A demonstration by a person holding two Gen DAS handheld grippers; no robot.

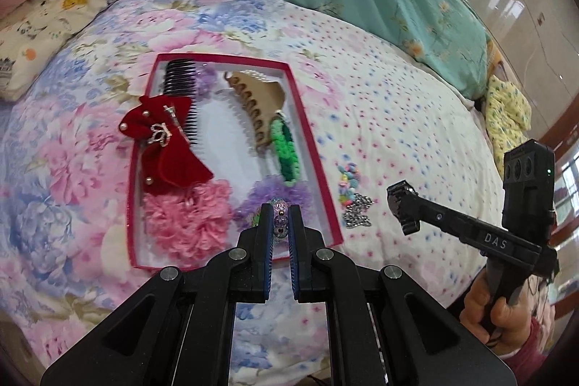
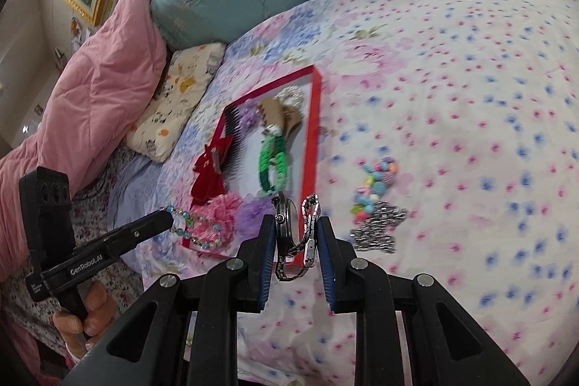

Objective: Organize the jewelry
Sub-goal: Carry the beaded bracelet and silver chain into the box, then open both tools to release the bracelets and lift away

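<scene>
While the left gripper (image 1: pixel 280 223) is clenched on a beaded bracelet (image 1: pixel 279 219) just above the red tray (image 1: pixel 315 147), the right gripper (image 2: pixel 295 241) grasps a metal watch (image 2: pixel 286 223) near the tray's corner, so both still need lowering inside before release.

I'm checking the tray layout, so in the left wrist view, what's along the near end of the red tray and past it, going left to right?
Pink scrunchie → purple scrunchie → tray rim → silver chain → right tongs.
</scene>
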